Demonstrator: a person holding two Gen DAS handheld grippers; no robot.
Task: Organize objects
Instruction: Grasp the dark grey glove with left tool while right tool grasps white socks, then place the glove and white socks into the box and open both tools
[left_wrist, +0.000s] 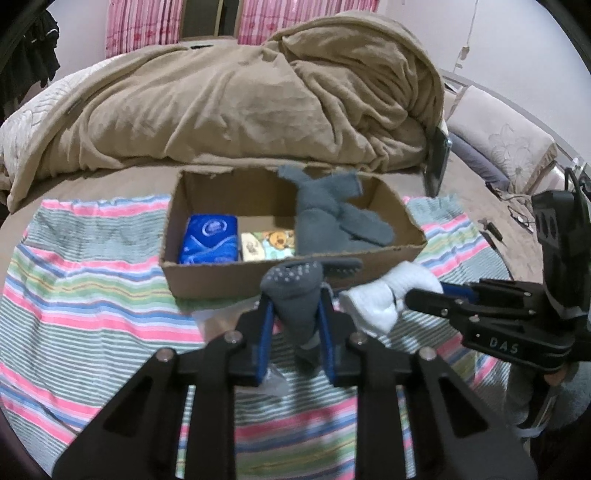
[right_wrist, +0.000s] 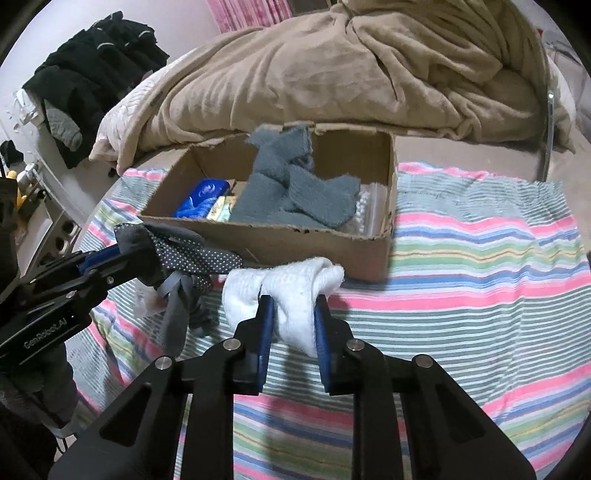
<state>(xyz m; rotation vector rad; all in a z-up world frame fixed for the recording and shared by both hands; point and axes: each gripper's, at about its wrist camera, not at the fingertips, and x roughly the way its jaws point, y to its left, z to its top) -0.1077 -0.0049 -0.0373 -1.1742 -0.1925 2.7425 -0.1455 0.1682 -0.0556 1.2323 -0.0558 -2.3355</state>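
My left gripper (left_wrist: 295, 306) is shut on a grey dotted sock (left_wrist: 295, 291), held above the striped towel just in front of the cardboard box (left_wrist: 221, 273). My right gripper (right_wrist: 293, 310) is shut on a white sock (right_wrist: 291, 295), also in front of the box (right_wrist: 314, 247). In the left wrist view the white sock (left_wrist: 388, 299) and right gripper (left_wrist: 436, 299) sit to the right. In the right wrist view the grey sock (right_wrist: 184, 251) and left gripper (right_wrist: 110, 258) sit to the left. The box holds blue-grey fuzzy socks (left_wrist: 332, 218), a blue packet (left_wrist: 208, 240) and a patterned packet (left_wrist: 269, 243).
A striped towel (left_wrist: 92, 295) covers the bed under the box. A tan blanket (left_wrist: 240, 103) is heaped behind it. A clear plastic bag (right_wrist: 369, 210) lies in the box's right end. Dark clothes (right_wrist: 92, 66) hang at the far left. A pillow (left_wrist: 506, 140) lies at the right.
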